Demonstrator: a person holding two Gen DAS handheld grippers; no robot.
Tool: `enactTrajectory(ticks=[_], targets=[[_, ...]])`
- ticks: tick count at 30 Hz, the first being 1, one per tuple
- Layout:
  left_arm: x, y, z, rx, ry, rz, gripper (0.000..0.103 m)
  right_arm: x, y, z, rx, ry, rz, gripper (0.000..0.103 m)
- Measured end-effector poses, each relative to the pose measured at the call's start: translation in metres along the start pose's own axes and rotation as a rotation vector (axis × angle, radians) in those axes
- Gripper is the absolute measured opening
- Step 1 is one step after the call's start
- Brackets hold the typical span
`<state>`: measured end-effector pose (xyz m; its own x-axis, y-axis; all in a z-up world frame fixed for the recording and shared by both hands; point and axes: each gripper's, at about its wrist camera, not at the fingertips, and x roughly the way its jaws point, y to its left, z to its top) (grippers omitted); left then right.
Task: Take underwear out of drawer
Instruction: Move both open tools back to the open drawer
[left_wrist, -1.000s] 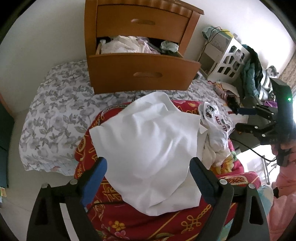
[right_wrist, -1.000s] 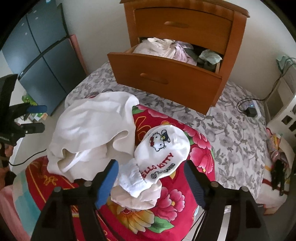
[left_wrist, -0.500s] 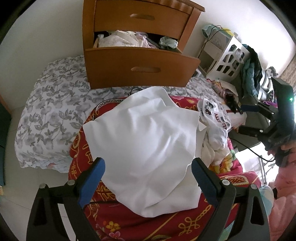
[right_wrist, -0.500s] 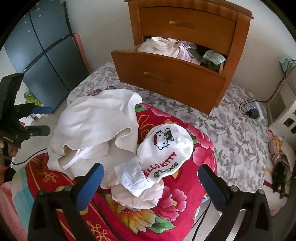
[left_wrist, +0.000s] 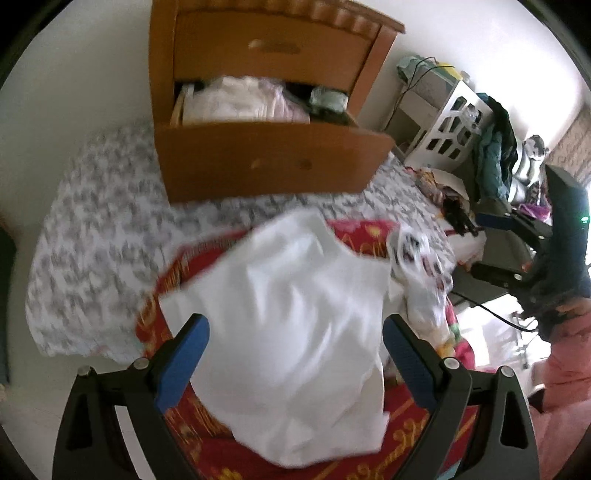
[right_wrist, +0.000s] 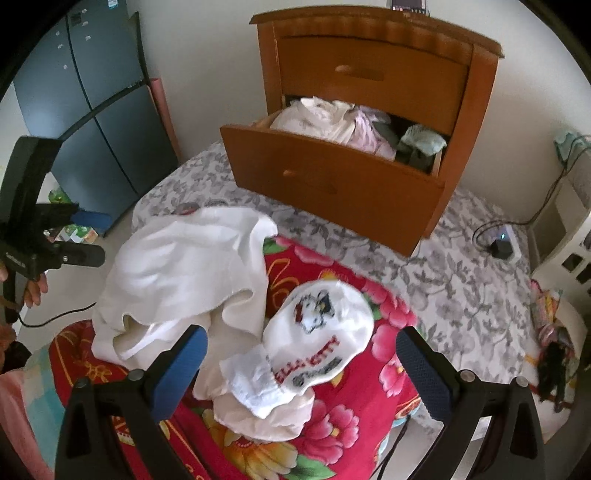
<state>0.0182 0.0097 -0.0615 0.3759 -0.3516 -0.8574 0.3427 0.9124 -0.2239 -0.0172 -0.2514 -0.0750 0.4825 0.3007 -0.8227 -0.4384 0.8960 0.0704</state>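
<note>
Two white garments out on the red floral cushion (right_wrist: 343, 439) at lower centre: plain underwear (right_wrist: 184, 273), printed pair (right_wrist: 317, 347). More heaped in the open lower drawer (right_wrist: 332, 177), top centre. Left gripper (left_wrist: 295, 354) and right gripper (right_wrist: 301, 363) both spread wide, gripping nothing. Nothing blocking the drawer.

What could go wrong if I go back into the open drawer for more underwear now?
The drawer is stuffed with tangled clothes; the wide jaws could drag several pieces out together. The white garment hangs over the red cushion edge and may slide off. The left wrist view is blurred, so aiming is unreliable.
</note>
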Motion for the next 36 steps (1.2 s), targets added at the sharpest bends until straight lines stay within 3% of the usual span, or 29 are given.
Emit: enactTrajectory(ticks=[11,14,19,27,36], targets=[[-0.017,0.01,0.11,-0.047,-0.161,0.012,0.095,-0.021,-0.017,0.076,-0.012,-0.085,-0.038,0.103],[-0.011,0.017,0.139,-0.078,-0.152,0.004,0.095,-0.016,-0.021,0.098,-0.026,-0.095,-0.046,0.103],[-0.003,0.025,0.173,-0.096,-0.171,0.057,0.095,-0.004,-0.033,0.134,-0.015,-0.094,-0.056,0.103],[0.03,0.046,0.204,-0.133,-0.117,0.054,0.095,0.027,-0.056,0.168,0.021,-0.053,-0.087,0.103],[0.065,0.081,0.23,-0.26,-0.068,0.083,0.095,0.066,-0.094,0.189,0.101,-0.009,-0.096,0.103]])
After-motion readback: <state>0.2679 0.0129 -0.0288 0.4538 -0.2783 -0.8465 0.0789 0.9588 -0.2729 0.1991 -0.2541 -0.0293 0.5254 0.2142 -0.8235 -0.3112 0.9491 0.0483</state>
